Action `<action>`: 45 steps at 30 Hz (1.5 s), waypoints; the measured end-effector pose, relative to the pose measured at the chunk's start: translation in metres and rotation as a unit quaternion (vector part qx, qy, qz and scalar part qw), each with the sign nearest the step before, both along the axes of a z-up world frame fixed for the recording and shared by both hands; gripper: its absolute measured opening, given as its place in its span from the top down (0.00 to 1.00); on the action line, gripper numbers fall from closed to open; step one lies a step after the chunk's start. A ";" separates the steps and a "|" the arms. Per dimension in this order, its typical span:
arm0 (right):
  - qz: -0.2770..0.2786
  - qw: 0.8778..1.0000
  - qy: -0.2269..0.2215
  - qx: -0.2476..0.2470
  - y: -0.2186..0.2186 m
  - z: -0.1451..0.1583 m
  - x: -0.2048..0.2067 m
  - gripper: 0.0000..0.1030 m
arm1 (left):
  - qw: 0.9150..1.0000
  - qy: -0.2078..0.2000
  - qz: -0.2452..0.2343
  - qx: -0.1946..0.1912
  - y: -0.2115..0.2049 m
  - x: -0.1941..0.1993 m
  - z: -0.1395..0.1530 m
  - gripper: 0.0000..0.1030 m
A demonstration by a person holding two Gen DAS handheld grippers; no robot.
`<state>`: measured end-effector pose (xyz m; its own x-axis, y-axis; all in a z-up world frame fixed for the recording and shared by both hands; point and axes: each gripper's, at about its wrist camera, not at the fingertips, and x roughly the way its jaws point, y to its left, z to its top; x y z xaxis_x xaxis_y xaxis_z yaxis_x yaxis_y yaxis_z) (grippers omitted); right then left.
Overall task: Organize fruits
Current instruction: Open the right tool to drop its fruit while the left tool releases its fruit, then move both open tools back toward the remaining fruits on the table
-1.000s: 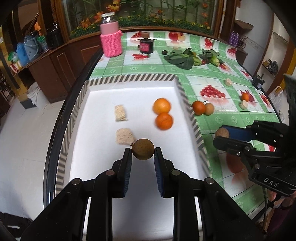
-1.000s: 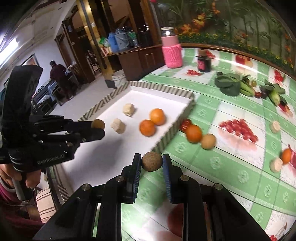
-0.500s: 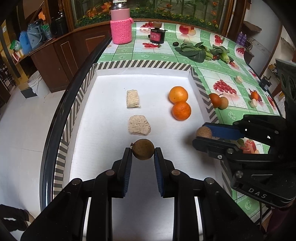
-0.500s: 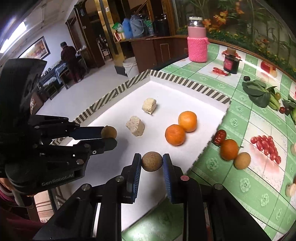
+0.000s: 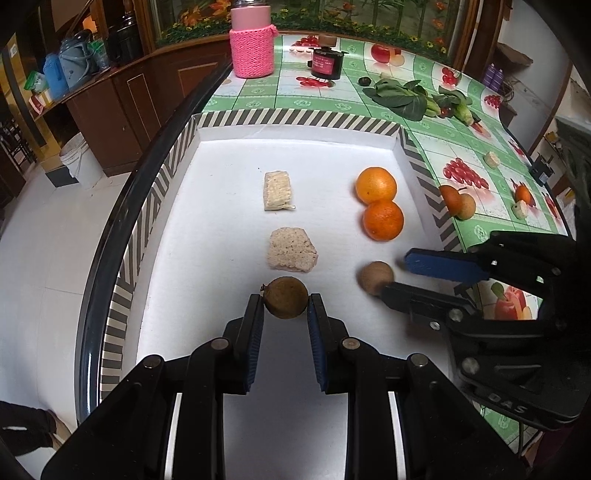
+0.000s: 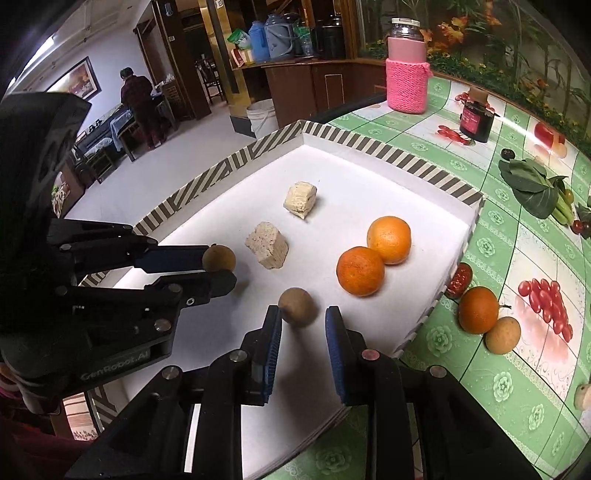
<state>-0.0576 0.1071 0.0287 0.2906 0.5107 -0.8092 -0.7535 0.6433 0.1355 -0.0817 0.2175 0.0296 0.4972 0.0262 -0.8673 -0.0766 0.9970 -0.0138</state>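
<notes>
Right gripper point(image 6: 301, 343), jaws just opening, stands released around a brown fruit point(image 6: 298, 306) resting on the white tray point(image 6: 369, 177) near its right edge, below two oranges point(image 6: 375, 254), while left gripper point(image 5: 285, 317) grasps another brown fruit point(image 5: 286, 297) mid-tray.

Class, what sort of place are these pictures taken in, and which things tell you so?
Probably a home dining room: a fruit-print tablecloth, wooden cabinets holding thermos flasks, a framed picture.
</notes>
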 end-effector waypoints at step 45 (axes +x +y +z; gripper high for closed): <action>-0.251 0.967 -0.007 0.028 -0.260 0.004 0.015 0.29 | 0.990 -0.028 -0.134 0.008 -0.159 0.045 0.016 0.37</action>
<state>-0.0430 -0.1525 0.0330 0.5238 0.3456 -0.7786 -0.3495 0.9207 0.1736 -0.0365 0.0586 0.0459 0.5360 -0.1005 -0.8382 0.1920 0.9814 0.0051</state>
